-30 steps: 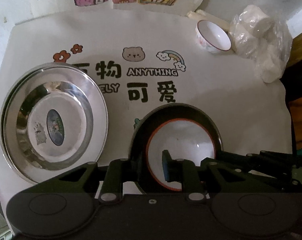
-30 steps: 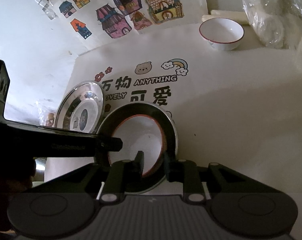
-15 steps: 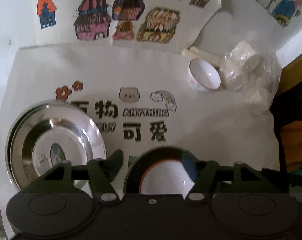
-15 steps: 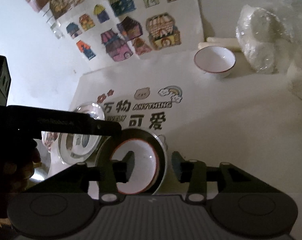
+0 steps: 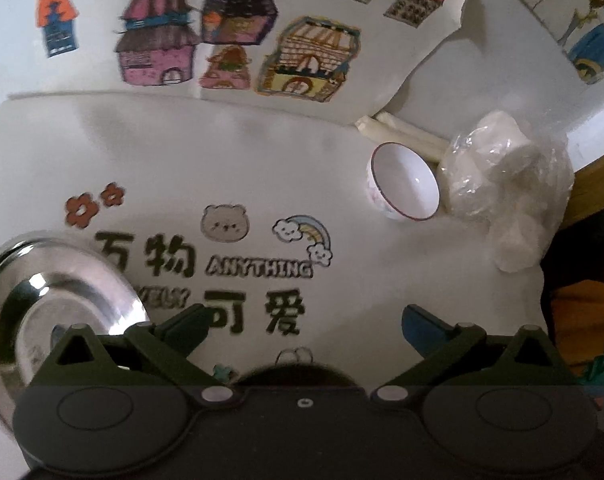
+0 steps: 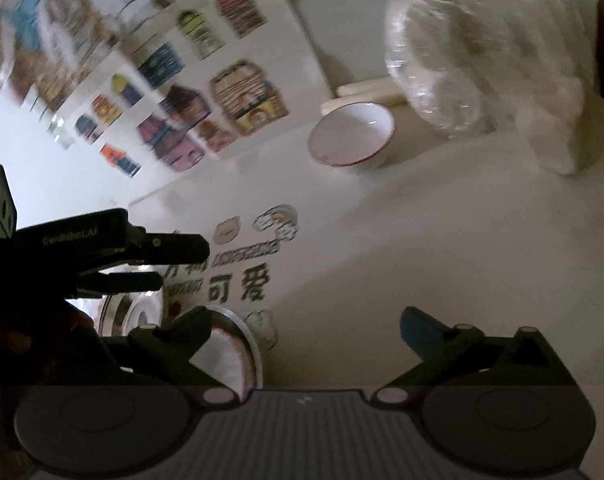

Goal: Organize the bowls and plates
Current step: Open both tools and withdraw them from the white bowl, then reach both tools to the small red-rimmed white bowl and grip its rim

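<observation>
A red-rimmed white bowl (image 6: 228, 356) sits in a steel plate (image 6: 254, 344) on the printed mat; in the left wrist view only its dark far edge (image 5: 298, 374) shows above the gripper body. A second steel plate (image 5: 62, 312) lies to its left. A small white bowl (image 5: 404, 188) with a red rim stands at the back right. My left gripper (image 5: 304, 326) is above the mat, its jaws opening wide with nothing between them. My right gripper (image 6: 306, 328) is just right of the nested bowl, its jaws likewise opening and empty.
A clear plastic bag of white lumps (image 5: 506, 172) lies right of the small bowl, with pale sticks (image 5: 406, 132) behind it. House pictures (image 5: 230, 40) cover the wall at the back. The left gripper (image 6: 174, 266) reaches in from the left over the steel plate (image 6: 138, 312).
Both grippers were shut on the rim of the plate with the nested bowl; both have let go, opened wide and drawn back, so the plate has slid to the bottom of each view.
</observation>
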The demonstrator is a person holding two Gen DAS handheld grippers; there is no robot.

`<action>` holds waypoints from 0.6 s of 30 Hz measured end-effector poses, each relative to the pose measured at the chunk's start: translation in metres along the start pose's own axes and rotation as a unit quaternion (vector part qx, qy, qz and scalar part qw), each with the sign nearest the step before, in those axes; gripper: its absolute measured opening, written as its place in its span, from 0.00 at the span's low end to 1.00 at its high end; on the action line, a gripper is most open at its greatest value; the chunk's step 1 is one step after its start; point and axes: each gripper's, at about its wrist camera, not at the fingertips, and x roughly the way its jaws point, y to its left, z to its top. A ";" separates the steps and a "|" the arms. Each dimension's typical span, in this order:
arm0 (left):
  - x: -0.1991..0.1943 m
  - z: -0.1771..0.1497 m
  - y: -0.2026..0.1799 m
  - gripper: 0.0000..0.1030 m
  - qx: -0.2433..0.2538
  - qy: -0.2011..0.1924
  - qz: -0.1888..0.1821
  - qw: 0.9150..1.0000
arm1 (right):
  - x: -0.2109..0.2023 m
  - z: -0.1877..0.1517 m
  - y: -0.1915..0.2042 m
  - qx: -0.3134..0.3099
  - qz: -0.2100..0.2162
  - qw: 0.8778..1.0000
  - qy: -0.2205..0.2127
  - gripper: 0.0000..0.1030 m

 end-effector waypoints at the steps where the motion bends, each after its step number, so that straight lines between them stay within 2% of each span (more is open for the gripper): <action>1: 0.005 0.004 -0.003 0.99 0.002 0.001 0.001 1.000 | 0.001 0.002 -0.005 0.005 -0.001 1.000 -0.001 1.00; 8: 0.036 0.043 -0.031 0.99 0.022 -0.019 0.009 1.000 | 0.009 0.022 -0.041 0.047 -0.023 0.998 -0.028 1.00; 11: 0.056 0.064 -0.041 0.99 0.037 -0.012 0.012 0.999 | 0.017 0.033 -0.049 0.052 -0.034 0.997 -0.041 1.00; 18: 0.095 0.104 -0.062 0.99 0.104 -0.001 0.023 0.994 | 0.038 0.062 -0.057 0.058 -0.048 0.995 -0.066 1.00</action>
